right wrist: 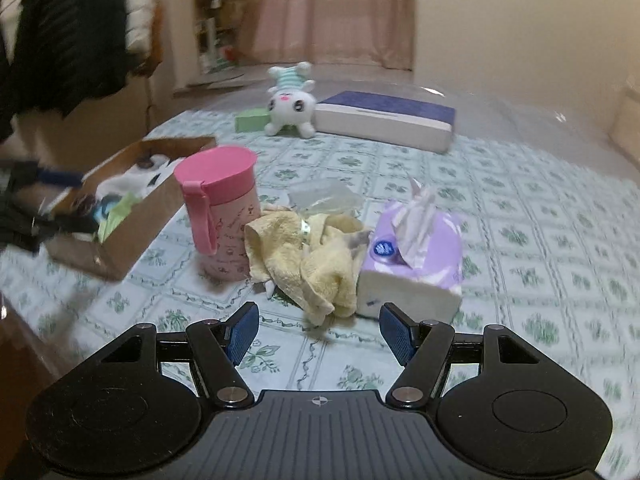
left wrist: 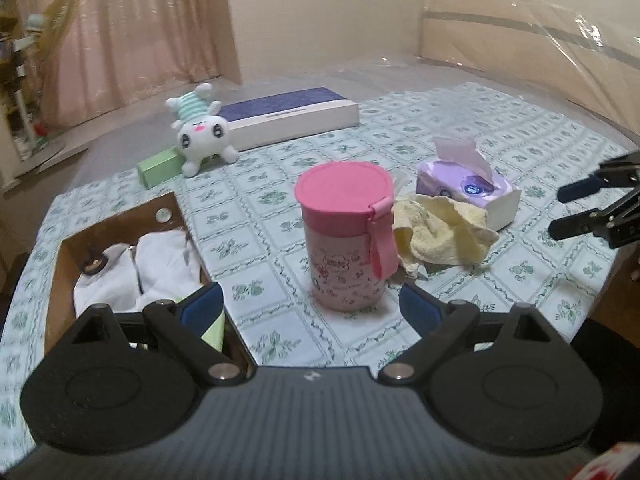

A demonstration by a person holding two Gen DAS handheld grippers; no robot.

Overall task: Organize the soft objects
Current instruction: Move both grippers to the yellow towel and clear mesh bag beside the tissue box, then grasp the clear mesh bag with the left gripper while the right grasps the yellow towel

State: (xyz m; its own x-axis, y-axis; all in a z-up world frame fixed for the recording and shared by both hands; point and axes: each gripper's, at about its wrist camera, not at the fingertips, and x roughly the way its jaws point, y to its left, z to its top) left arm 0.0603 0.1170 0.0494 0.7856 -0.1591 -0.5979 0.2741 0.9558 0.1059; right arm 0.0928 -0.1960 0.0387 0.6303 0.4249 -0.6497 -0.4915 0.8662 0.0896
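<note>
2 hand-held grippers hover over the surface [right wrist: 520, 216], which is covered by a floral checked cloth: the left hand-held gripper [left wrist: 310, 306] has its blue-padded jaws spread apart with nothing between them, and the right hand-held gripper [right wrist: 319, 332] likewise stands open and empty. Just ahead of the right one lies a crumpled yellow towel [right wrist: 316, 264], touching a purple tissue pack [right wrist: 416, 256] on its right and lying just beside a pink lidded cup [right wrist: 218, 216] on its left. In front of the left hand-held gripper stands that cup, upright. To the left sits a brown cardboard box [left wrist: 56, 264], open on top, holding white cloth [left wrist: 132, 272] and some small items too blurred to name. Farther back, a white plush toy [right wrist: 290, 102] in a striped teal shirt lies head-down, between a green block [right wrist: 250, 120] and a long flat purple-topped box [right wrist: 388, 118]. Beyond hangs a pink curtain [right wrist: 340, 8].
</note>
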